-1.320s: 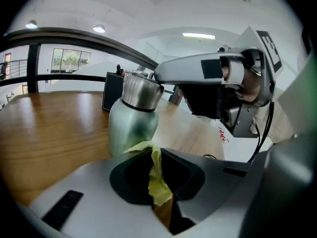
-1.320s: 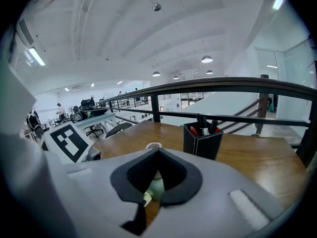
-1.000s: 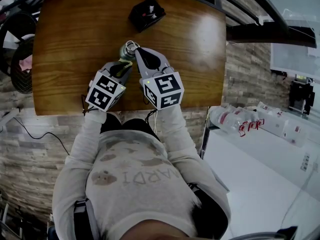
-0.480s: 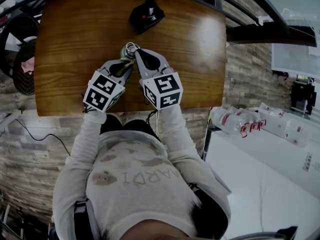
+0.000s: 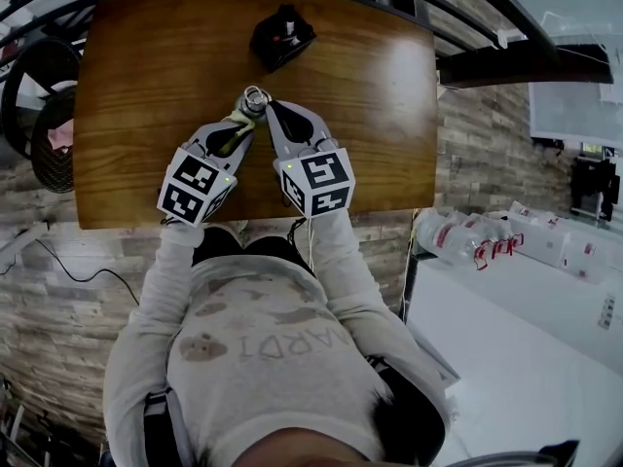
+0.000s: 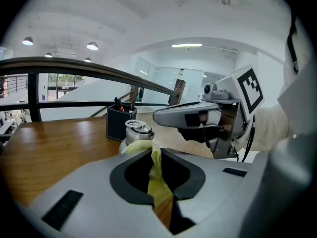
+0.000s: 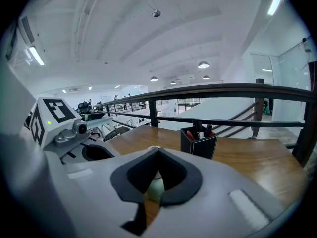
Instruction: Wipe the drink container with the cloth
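Observation:
A small pale bottle with a metal cap (image 5: 255,96) stands upright in the middle of the wooden table (image 5: 136,66). My left gripper (image 5: 240,124) is shut on a yellow cloth (image 6: 154,171), and the cloth's upper end lies against the bottle's near side just under the cap (image 6: 137,129). My right gripper (image 5: 271,108) is shut, with its tip at the bottle's top from the right (image 6: 157,117). In the right gripper view the bottle's pale body (image 7: 156,187) shows only through the gap behind the closed tips (image 7: 157,150). Most of the bottle is hidden by both grippers.
A black pen holder (image 5: 280,35) with pens stands behind the bottle near the table's far edge (image 7: 199,140). A dark railing (image 7: 208,89) runs past that edge. A dark round chair (image 5: 39,115) is at the table's left.
Almost nothing has moved. The left gripper has shifted slightly left and back toward the person, still shut on the cloth. The right gripper stays at the bottle's top.

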`<action>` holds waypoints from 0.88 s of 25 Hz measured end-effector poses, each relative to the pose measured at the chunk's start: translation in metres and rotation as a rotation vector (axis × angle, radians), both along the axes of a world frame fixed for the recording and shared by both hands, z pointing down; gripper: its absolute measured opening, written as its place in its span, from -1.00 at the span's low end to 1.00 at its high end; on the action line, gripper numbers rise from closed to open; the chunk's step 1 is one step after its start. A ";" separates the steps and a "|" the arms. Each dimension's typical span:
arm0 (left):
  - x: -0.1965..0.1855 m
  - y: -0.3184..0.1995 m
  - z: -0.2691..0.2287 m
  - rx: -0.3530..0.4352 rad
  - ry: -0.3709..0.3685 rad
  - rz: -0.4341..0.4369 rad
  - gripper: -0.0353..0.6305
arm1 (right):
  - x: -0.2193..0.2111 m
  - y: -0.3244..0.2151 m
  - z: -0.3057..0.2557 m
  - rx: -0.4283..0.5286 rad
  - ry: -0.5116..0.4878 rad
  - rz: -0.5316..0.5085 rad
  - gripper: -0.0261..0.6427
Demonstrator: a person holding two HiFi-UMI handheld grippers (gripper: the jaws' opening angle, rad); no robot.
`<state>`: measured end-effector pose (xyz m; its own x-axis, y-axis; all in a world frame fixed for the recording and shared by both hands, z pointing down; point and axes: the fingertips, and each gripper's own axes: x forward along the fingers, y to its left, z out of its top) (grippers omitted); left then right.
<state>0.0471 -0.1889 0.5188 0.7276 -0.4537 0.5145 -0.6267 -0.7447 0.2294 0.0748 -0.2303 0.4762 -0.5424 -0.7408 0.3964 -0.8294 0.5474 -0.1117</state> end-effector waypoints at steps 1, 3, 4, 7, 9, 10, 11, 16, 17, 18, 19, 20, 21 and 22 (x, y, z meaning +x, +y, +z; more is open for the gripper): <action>-0.003 0.001 -0.004 0.012 0.005 -0.007 -0.80 | 0.001 0.002 -0.002 0.005 -0.003 0.004 -0.89; -0.008 0.003 -0.012 0.039 0.019 -0.024 -0.80 | 0.003 0.006 -0.007 0.015 -0.011 0.013 -0.89; -0.010 0.003 -0.016 0.055 0.028 -0.033 -0.80 | 0.004 0.008 -0.009 0.020 -0.016 0.018 -0.89; -0.018 0.004 -0.028 0.104 0.043 -0.063 -0.80 | 0.007 0.013 -0.015 0.031 -0.024 0.030 -0.89; -0.024 0.005 -0.036 0.131 0.045 -0.078 -0.80 | 0.008 0.017 -0.018 0.036 -0.026 0.036 -0.89; -0.026 0.006 -0.040 0.143 0.047 -0.086 -0.80 | 0.009 0.019 -0.019 0.038 -0.027 0.039 -0.89; -0.028 0.007 -0.044 0.154 0.052 -0.094 -0.80 | 0.010 0.022 -0.020 0.041 -0.029 0.042 -0.89; -0.032 0.012 -0.071 0.219 0.081 -0.128 -0.80 | 0.018 0.033 -0.033 0.065 -0.042 0.064 -0.89; -0.034 0.013 -0.076 0.231 0.086 -0.133 -0.80 | 0.019 0.035 -0.036 0.072 -0.044 0.069 -0.89; -0.035 0.014 -0.081 0.243 0.092 -0.139 -0.80 | 0.021 0.038 -0.040 0.079 -0.043 0.073 -0.89; -0.036 0.016 -0.086 0.253 0.098 -0.145 -0.80 | 0.023 0.040 -0.043 0.087 -0.042 0.077 -0.89; -0.037 0.017 -0.091 0.263 0.103 -0.151 -0.80 | 0.025 0.042 -0.047 0.095 -0.041 0.081 -0.89; -0.038 0.018 -0.095 0.272 0.108 -0.156 -0.80 | 0.028 0.045 -0.050 0.103 -0.041 0.085 -0.89; -0.040 0.020 -0.100 0.282 0.112 -0.160 -0.80 | 0.030 0.048 -0.054 0.111 -0.042 0.090 -0.89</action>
<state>0.0074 -0.1688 0.4189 0.6803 -0.6799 0.2736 -0.7235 -0.6828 0.1022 0.1045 -0.1825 0.4223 -0.4866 -0.8250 0.2875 -0.8713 0.4824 -0.0905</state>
